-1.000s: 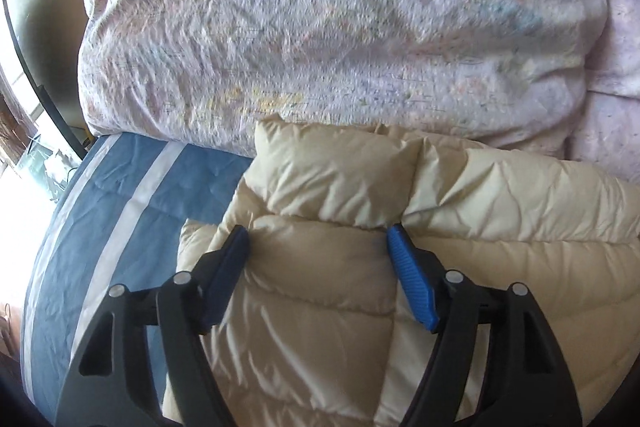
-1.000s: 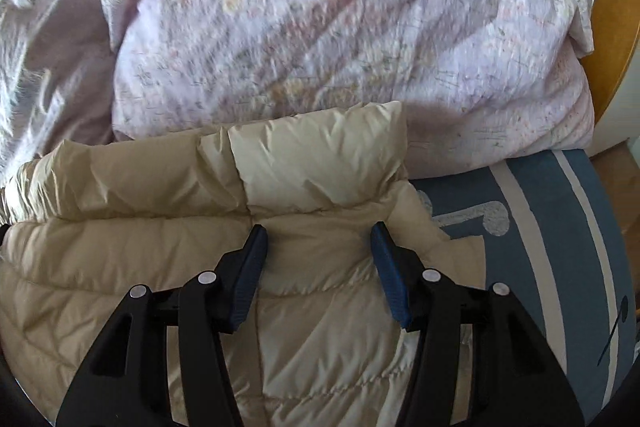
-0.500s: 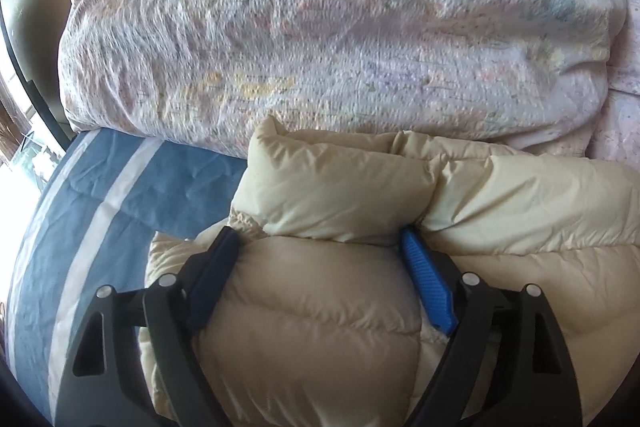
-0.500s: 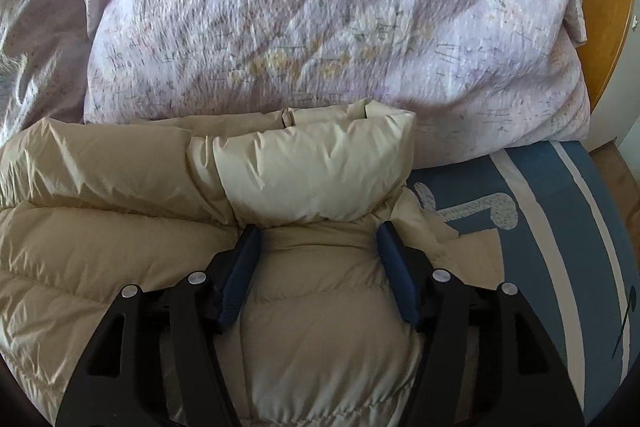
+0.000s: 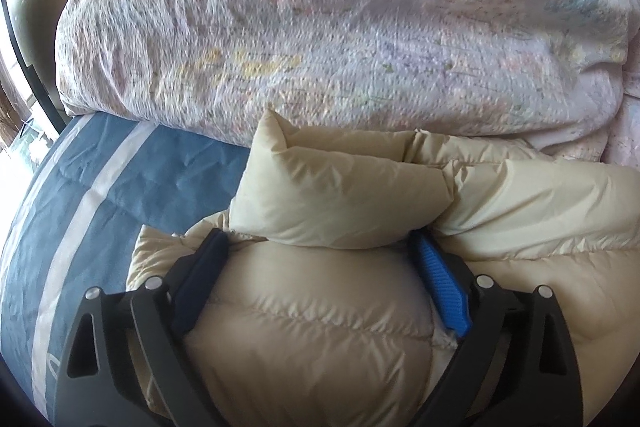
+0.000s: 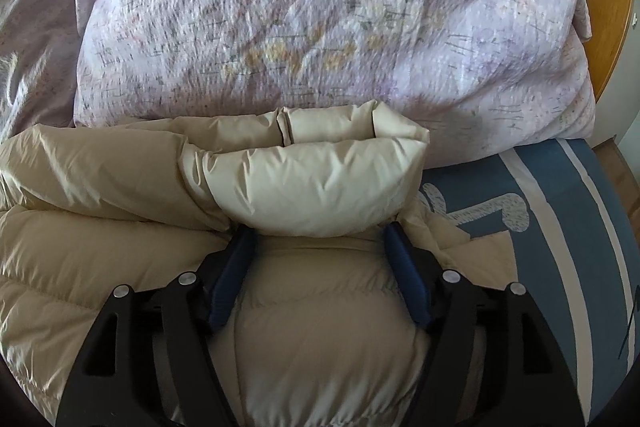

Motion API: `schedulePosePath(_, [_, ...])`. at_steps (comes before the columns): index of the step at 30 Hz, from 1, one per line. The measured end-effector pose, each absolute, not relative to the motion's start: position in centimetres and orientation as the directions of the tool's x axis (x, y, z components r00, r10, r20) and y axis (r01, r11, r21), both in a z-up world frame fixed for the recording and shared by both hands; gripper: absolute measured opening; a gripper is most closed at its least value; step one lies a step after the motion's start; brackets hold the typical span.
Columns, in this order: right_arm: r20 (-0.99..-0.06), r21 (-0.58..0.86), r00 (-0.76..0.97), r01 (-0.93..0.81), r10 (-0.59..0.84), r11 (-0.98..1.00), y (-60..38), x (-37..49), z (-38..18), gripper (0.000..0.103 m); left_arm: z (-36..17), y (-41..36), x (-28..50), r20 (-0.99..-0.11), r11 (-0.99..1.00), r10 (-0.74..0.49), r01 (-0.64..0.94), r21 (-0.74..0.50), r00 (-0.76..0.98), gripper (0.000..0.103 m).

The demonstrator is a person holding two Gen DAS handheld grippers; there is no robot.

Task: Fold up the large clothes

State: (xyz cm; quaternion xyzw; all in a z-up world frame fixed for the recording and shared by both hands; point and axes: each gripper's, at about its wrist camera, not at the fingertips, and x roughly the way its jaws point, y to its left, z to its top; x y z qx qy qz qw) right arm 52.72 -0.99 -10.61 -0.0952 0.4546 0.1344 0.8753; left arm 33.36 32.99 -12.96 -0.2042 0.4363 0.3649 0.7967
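Note:
A cream quilted down jacket (image 5: 320,327) lies on a blue bed sheet with white stripes (image 5: 100,195); it also shows in the right wrist view (image 6: 320,347). My left gripper (image 5: 318,247) is open, its blue fingers (image 5: 440,291) pressed down on either side of a puffy section, just behind a folded roll of jacket (image 5: 340,191). My right gripper (image 6: 318,239) is open in the same way, its fingers (image 6: 404,279) straddling the jacket behind the rolled edge (image 6: 316,187). Both sets of fingertips are partly hidden under the roll.
A large crumpled pale floral duvet (image 5: 340,15) is piled right behind the jacket; it also fills the right wrist view (image 6: 320,15). The blue sheet (image 6: 552,227) shows to the right there. A wooden headboard or door (image 6: 612,7) stands at the far right.
Both grippers have pushed forward and down into the jacket. The far edge has rolled up and over the fingertips, nearer the duvet. Both grippers stay open.

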Motion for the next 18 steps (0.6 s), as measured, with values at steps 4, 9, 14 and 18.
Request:
schedulePosePath(4, [-0.823, -0.044, 0.548, -0.321, 0.148, 0.946, -0.7, 53.4, -10.8, 0.071, -13.9, 33.7, 33.6, -0.851, 0.65, 0.396, -0.76, -0.007, 0.346, 0.095])
schedulePosePath(9, [-0.823, -0.044, 0.549, -0.321, 0.148, 0.946, -0.7, 53.5, -10.9, 0.071, -14.2, 33.9, 33.9, -0.854, 0.651, 0.391, -0.759, -0.006, 0.342, 0.095])
schedulePosePath(14, [-0.823, -0.043, 0.548, -0.322, 0.149, 0.946, -0.7, 53.5, -10.9, 0.072, -13.9, 33.7, 33.7, -0.855, 0.65, 0.391, -0.76, -0.006, 0.341, 0.096])
schedulePosePath(18, [-0.823, -0.041, 0.547, -0.322, 0.151, 0.946, -0.6, 53.6, -11.0, 0.072, -13.6, 33.6, 33.6, -0.855, 0.65, 0.391, -0.76, -0.006, 0.341, 0.096])
